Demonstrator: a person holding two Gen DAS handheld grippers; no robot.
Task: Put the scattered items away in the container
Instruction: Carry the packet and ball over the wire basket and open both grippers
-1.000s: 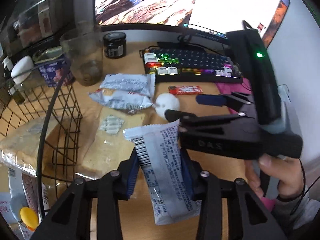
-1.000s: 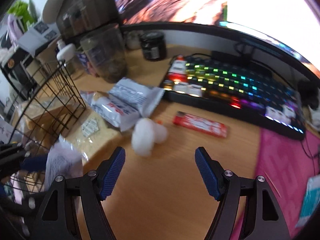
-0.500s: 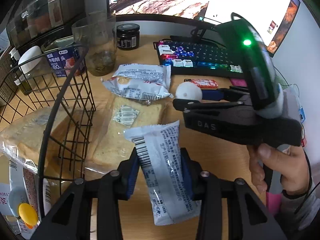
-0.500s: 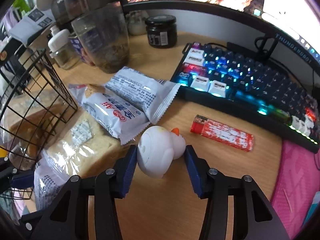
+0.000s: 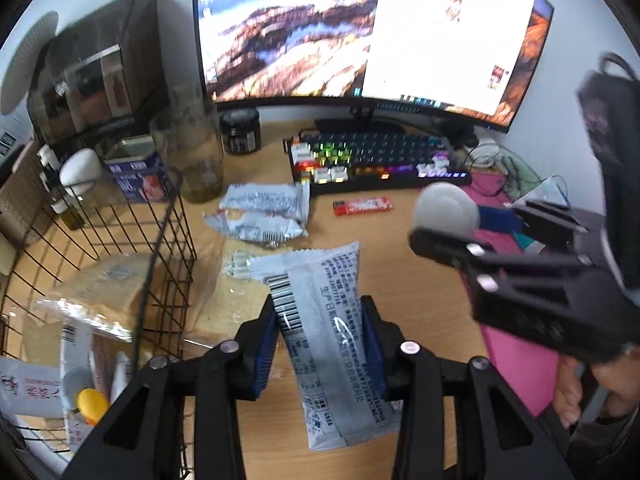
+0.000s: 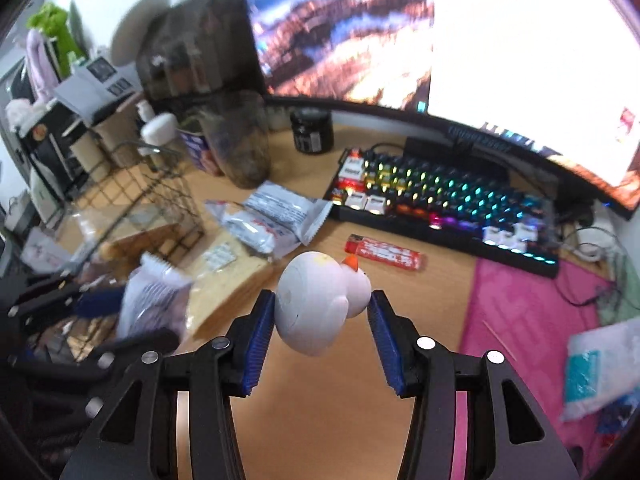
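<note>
Counted: two grippers, three sealed snack packets, two bagged slices of bread, one white duck toy, one red lighter, one wire basket.

Left gripper (image 5: 320, 330) clamped narrow on a grey snack packet (image 5: 324, 320), blue pads pressed on both long edges. Packet raised clear of the desk (image 5: 420, 300); long axis along the fingers, barcode end pointed away toward the keyboard (image 5: 380, 160), opposite end hung back between the gripper arms.

Right gripper (image 6: 322, 316) closed on the white duck toy (image 6: 320, 304), round body against the left pad, head side by the right pad. Toy lifted off the desk; orange beak (image 6: 351, 262) pointed up and away toward the keyboard.

Two more snack packets (image 5: 260, 210) left lying overlapped mid-desk, long axes roughly parallel to the keyboard's front edge. Red lighter (image 5: 362, 206) flat just in front of the keyboard, long axis parallel to it.

Wire basket (image 5: 160, 240) at the left edge of the desk. One bagged bread slice (image 5: 104, 292) inside it, a second (image 5: 224, 304) on the desk just outside its wall. Other basket contents too blurred to count.
</note>
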